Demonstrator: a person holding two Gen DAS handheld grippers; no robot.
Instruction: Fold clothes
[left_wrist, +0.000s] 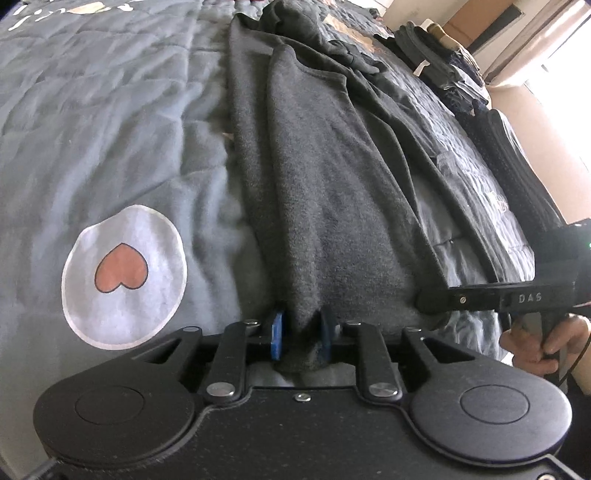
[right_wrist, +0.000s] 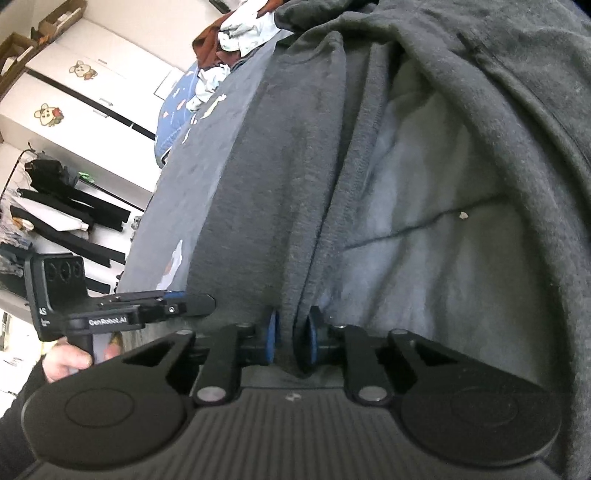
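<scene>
- Left hand-held gripper (left_wrist: 298, 334), bottom centre of the left wrist view: blue pads nearly together, pinching a bunched hem of the dark grey garment (left_wrist: 314, 177).
- Right hand-held gripper (right_wrist: 291, 338), bottom centre of the right wrist view: pads likewise narrowed, clamped on a fold of the same garment's edge.
- Garment: lies lengthwise up the middle of the frame on the bed's grey quilt (left_wrist: 110, 122), already narrowed into a long strip, inner lining showing at right in the right wrist view.
- Step judged: both near corners gripped, ready to carry the hem towards the far end. Advice: lift both hand-held grippers together, keep the hem taut and level, lay it square on the collar end.
- Open room: bare quilt at left of frame, with heart patch (left_wrist: 122, 275).
- Edges: folded stack (left_wrist: 443, 66) at upper right and the bed's edge (right_wrist: 173, 177); keep clear of both.
</scene>
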